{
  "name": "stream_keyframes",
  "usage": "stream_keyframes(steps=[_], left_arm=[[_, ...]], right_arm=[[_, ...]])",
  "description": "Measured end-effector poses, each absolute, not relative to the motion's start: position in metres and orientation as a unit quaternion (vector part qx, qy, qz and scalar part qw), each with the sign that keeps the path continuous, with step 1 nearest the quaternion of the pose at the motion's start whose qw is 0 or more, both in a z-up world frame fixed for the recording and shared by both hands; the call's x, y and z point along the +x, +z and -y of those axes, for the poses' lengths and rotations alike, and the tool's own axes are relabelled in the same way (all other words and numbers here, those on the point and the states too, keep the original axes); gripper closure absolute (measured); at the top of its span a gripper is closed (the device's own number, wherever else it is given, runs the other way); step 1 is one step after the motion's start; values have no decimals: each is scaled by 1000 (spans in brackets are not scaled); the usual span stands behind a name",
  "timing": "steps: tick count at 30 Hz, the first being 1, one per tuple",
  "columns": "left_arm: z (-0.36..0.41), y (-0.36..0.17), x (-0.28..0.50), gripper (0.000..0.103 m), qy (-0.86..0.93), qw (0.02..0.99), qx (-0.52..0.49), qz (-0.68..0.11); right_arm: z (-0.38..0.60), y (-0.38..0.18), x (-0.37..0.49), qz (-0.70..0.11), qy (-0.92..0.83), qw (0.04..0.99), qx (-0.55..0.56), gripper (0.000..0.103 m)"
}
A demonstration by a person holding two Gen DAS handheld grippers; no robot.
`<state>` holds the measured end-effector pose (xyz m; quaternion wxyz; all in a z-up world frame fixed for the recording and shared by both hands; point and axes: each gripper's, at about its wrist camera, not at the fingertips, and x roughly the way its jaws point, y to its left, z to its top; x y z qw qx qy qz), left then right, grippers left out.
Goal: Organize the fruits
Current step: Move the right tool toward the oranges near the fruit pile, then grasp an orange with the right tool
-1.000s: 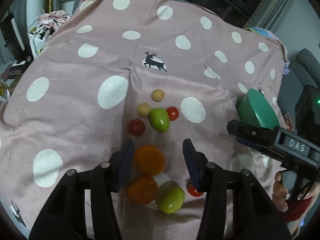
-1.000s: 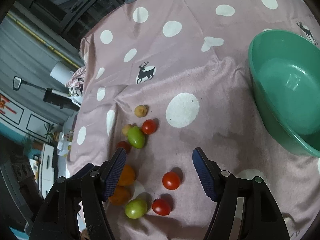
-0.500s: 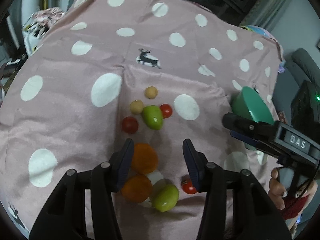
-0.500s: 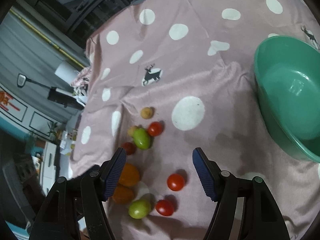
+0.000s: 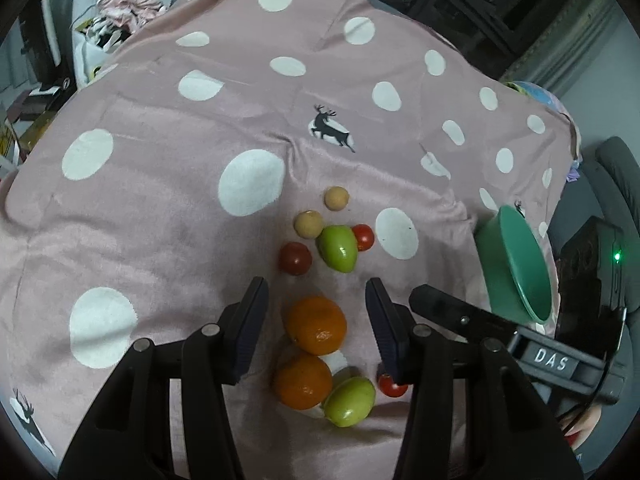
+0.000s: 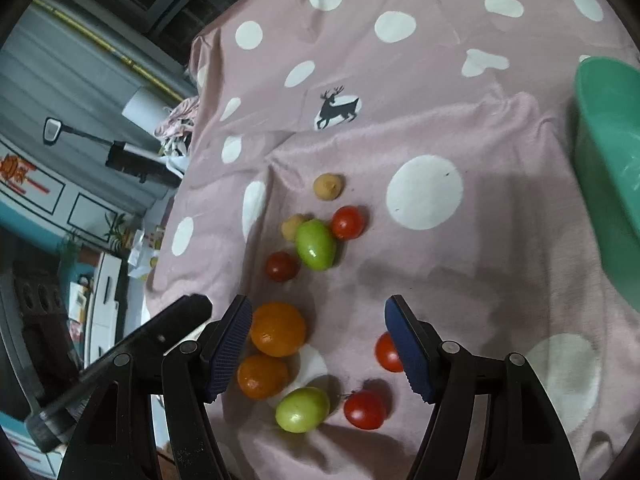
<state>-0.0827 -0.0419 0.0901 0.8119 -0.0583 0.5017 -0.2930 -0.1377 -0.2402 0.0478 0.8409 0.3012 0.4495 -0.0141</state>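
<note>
Loose fruit lies on a pink spotted cloth [image 5: 160, 220]: two oranges [image 5: 316, 324] [image 5: 303, 380], two green fruits [image 5: 338, 248] [image 5: 350, 400], small red tomatoes [image 5: 295, 258] [image 6: 365, 409] and two tan round fruits [image 5: 336, 198]. My left gripper [image 5: 316, 320] hovers open over the upper orange, with gaps on both sides. My right gripper [image 6: 320, 340] is open above bare cloth, the oranges [image 6: 278, 328] by its left finger. A tomato [image 6: 384, 354] is half hidden behind its right finger. The empty green bowl [image 6: 608, 160] stands at the right.
The right gripper's black body [image 5: 480, 328] reaches in from the right in the left wrist view, close to the bowl [image 5: 516, 264]. The left gripper's body [image 6: 132, 352] shows at the lower left in the right wrist view. The cloth drops off beyond its left edge toward room clutter.
In the right wrist view the fruit has slid toward the centre and grown larger, and the bowl has shifted toward the right edge. The left wrist view has rolled slightly. Both grippers' jaws are unchanged.
</note>
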Motion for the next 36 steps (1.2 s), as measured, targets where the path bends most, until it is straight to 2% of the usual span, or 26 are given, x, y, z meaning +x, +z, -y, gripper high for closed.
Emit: stream_keyframes(steps=[18,20,21,26,28,36], left_arm=[[21,93,-72,52,-260,824,-78,-498],[19,93,-70,52,-259,823,-85,-499],[19,92,-69,52,-259,821,-87,-501],[24,88,-70,52,-256,821,-74,-504],[26,87,-70,52,-258,820,-73,-506],[35,86,-76,52,-277,817,-65,-501]], right_arm=[[211,27,-121,-474,35,827,300,32],[207,24,-118,-476,40,825,301,37],[205,22,-115,-477,41,826,297,44],[197,1,-100,-504,38,809,301,48],[195,-4,-100,-506,46,804,307,55],[229,8,-118,-509,7,801,317,56]])
